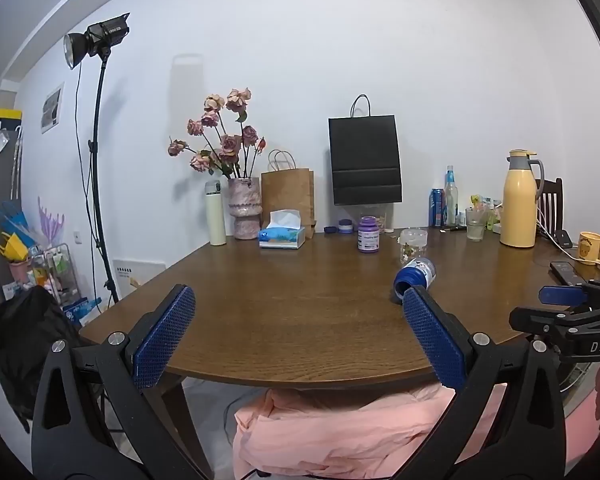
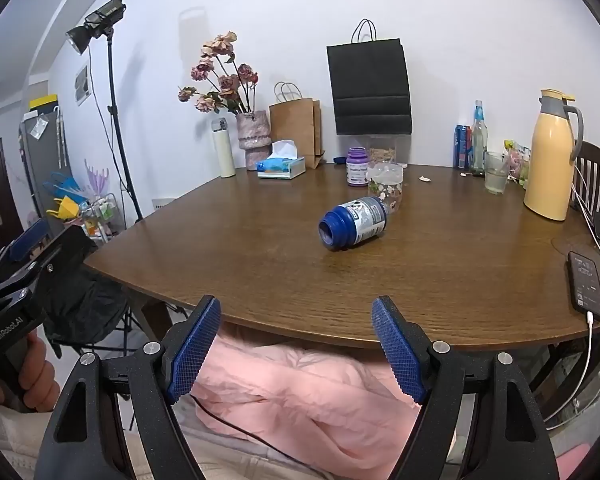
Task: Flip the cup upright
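Blue mesh-textured pads face each other across a wide gap on my left gripper, jaws apart and holding nothing, hovering over the near edge of the table; my right gripper sits the same way, spread with nothing between its pads, just short of that same rounded near edge. Below both I see a pink quilted fabric. The tabletop is dark brown wood with visible grain. On it, toward the middle and somewhat right, the cup lies on its side: a cylinder with a ribbed blue rim end and a white printed body. Its long axis runs roughly near-left to far-right, with the open blue mouth pointing toward me and to the left. Just behind its far end stands a clear glass jar with a small pattern; I cannot tell if the two touch. A black phone lies flat by the right edge with a white cable plugged in. Farther back stand a purple bottle, a tissue box and, near the far right corner, a tall yellow thermos jug.
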`<control>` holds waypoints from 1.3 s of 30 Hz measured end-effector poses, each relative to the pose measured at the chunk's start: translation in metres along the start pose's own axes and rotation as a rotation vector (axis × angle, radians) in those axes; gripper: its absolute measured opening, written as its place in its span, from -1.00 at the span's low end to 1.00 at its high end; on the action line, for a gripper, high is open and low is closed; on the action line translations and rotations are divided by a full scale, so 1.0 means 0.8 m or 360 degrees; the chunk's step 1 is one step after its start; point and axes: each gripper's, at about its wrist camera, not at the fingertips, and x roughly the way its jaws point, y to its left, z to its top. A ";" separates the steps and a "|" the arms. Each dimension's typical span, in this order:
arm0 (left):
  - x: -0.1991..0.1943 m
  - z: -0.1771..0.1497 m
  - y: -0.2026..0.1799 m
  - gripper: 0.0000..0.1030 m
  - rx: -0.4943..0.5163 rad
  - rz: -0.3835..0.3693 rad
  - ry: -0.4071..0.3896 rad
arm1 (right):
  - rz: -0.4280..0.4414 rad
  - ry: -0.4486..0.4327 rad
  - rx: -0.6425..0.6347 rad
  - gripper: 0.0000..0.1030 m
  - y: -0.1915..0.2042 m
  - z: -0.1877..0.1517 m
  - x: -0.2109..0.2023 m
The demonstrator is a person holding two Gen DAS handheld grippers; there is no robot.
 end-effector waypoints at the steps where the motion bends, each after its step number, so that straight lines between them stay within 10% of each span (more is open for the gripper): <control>1: 0.000 0.000 0.000 1.00 -0.0004 0.0000 -0.0001 | -0.0003 0.0006 -0.0009 0.60 0.000 0.000 0.000; 39: 0.000 0.000 0.001 1.00 -0.0009 -0.0004 0.0003 | 0.0003 0.0001 0.0005 0.60 -0.001 0.000 -0.001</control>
